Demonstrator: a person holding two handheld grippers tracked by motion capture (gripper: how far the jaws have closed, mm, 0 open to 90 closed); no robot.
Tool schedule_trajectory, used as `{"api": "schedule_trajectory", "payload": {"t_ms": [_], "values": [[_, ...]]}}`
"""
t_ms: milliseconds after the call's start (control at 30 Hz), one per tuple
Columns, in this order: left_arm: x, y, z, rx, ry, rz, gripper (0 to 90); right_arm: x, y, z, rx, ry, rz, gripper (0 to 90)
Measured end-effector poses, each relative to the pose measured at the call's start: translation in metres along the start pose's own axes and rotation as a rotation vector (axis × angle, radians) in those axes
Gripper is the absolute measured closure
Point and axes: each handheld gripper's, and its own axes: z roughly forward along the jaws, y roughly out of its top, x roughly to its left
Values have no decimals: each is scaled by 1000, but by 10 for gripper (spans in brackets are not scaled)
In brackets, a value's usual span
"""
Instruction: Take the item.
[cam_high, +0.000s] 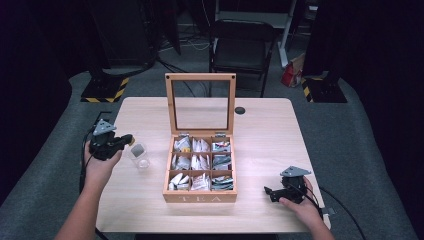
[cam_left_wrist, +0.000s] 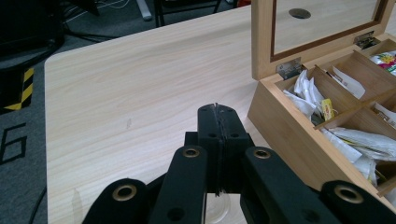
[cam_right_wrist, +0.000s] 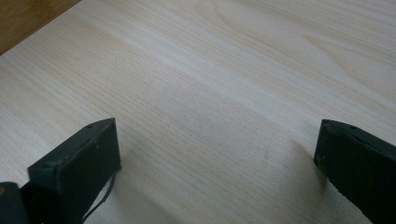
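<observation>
A wooden tea box (cam_high: 200, 196) is sitting open mid-table (cam_high: 260, 125), holding packets (cam_high: 200, 161). The left gripper (cam_high: 128, 139) is hovering clenched left of it, just beside a small clear glass (cam_high: 139, 155). The right gripper (cam_high: 270, 193) is resting released at the near right.

The high view looks down and forward over the table (cam_high: 150, 107), tea box (cam_high: 200, 196) central. The left gripper view sits low, facing the box's (cam_left_wrist: 299, 135) left side; the right gripper view hugs bare tabletop (cam_right_wrist: 210, 93).
</observation>
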Motion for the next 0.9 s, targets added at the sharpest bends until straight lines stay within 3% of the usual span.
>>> {"api": "schedule_trajectory", "payload": {"t_ms": [700,900], "values": [[-1,-18,19,47,-1,-25,893,0,0,0,0,0,1,0],[-2,-19,22,72,6,-21,845,0,0,0,-1,3,3,0]]}}
